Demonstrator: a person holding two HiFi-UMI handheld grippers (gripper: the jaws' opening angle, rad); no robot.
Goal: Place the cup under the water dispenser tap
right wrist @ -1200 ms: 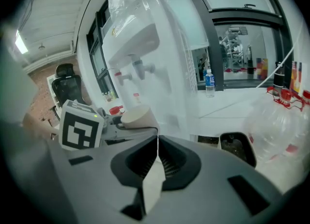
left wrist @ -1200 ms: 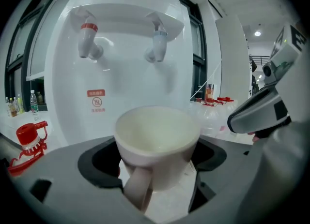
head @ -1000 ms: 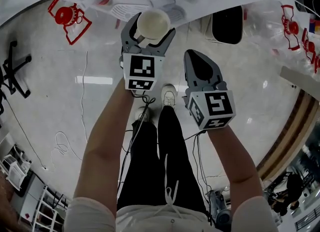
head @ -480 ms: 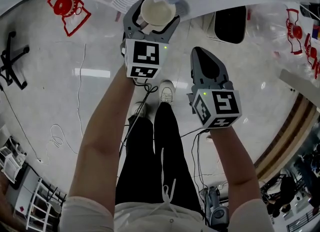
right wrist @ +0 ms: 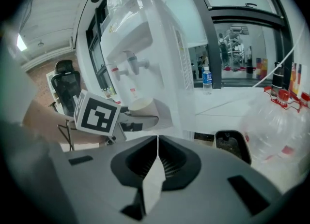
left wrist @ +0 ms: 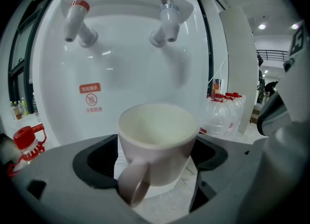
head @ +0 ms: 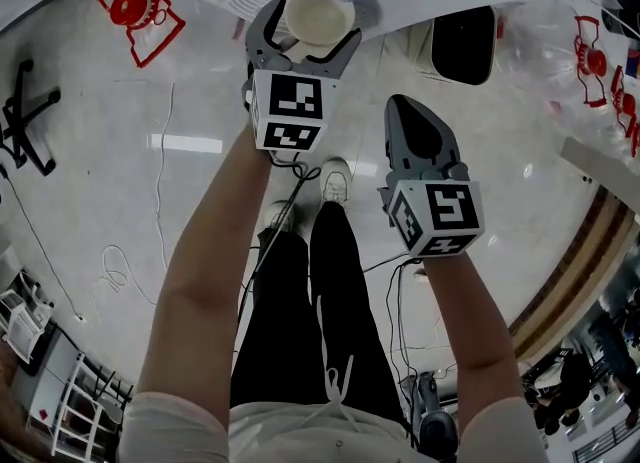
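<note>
My left gripper (head: 304,41) is shut on a white cup (head: 317,19), which it holds upright with the handle toward me (left wrist: 157,145). In the left gripper view the white water dispenser (left wrist: 121,68) fills the background. Its red-capped tap (left wrist: 76,19) is at upper left and its grey tap (left wrist: 163,22) sits above and slightly behind the cup. My right gripper (head: 413,126) hangs lower and to the right, jaws shut with nothing between them (right wrist: 157,157). The right gripper view shows the dispenser (right wrist: 140,58) and the left gripper (right wrist: 140,114) with the cup (right wrist: 143,104) in front of it.
A black bin (head: 462,46) stands right of the dispenser. Clear water bottles with red caps (head: 590,51) lie at right, another red-capped bottle (head: 135,16) at left. Cables (head: 120,271) trail over the floor. The person's legs and shoes (head: 335,186) are below.
The left gripper with the cup has moved slightly forward and up toward the dispenser. The right gripper has shifted a little right and stays shut.
</note>
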